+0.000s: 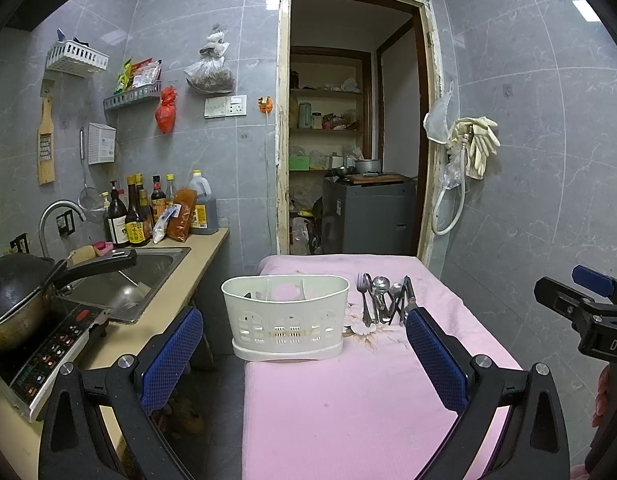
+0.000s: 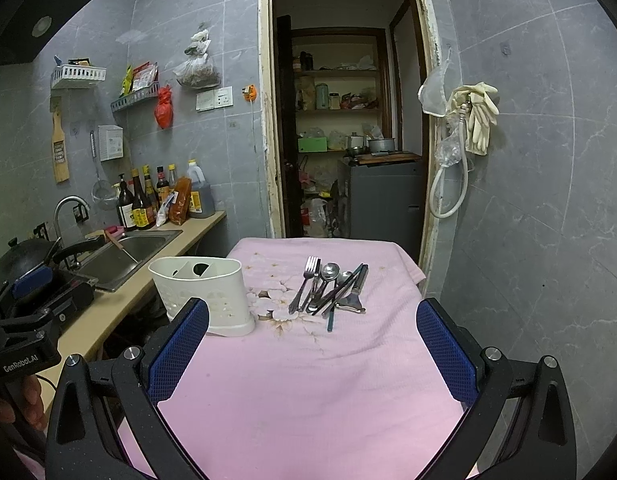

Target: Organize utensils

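Both grippers, left gripper (image 1: 304, 344) and right gripper (image 2: 312, 344), hover wide open and empty. The cutlery pile (image 2: 328, 288) lies untouched at 3 o'clock of the white caddy (image 2: 204, 296) on the pink-clothed counter (image 2: 308, 392). Sorting looks unstarted; next likely means singling out one piece.

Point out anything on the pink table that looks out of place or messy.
The utensils lie in a loose crossed heap on the pink cloth, right of the white caddy, not sorted into it. A fork, spoons and a peeler overlap at angles. Nothing looks spilled or broken.

Bare pink cloth (image 2: 308, 392) lies open up to the utensils (image 2: 328, 288); the white caddy (image 2: 204, 296) stands left, seemingly just apart.
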`<state>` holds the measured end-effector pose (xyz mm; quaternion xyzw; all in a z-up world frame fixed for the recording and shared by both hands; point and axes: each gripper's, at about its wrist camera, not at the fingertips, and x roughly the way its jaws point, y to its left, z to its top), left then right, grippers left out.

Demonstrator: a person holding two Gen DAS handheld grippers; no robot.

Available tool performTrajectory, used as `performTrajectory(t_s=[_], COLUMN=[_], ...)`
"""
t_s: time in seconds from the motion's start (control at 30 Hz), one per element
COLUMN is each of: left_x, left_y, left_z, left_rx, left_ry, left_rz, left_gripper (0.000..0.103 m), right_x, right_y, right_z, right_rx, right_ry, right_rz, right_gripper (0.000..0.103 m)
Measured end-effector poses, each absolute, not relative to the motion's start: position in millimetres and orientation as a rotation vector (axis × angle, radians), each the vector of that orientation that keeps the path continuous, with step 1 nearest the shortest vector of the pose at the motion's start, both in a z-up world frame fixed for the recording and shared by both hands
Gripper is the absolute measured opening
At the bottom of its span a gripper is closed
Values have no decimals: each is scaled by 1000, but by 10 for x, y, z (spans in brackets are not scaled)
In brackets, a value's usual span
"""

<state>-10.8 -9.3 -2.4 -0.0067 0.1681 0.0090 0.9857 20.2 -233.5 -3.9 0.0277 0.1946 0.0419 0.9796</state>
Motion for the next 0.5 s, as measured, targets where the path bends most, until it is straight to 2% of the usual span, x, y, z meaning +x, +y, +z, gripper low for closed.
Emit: performTrajectory(t_s=[0.5], left_x=[94], left_y=[-125], left_z=[-31], left_rx=[-14], left_ry=[351], left_rz=[-17], left_gripper=[102], right_x=[298], right_y=[-2460], right_z=[57], right_rx=[52], right_ry=[353], right_rz=[57], right_gripper=[102])
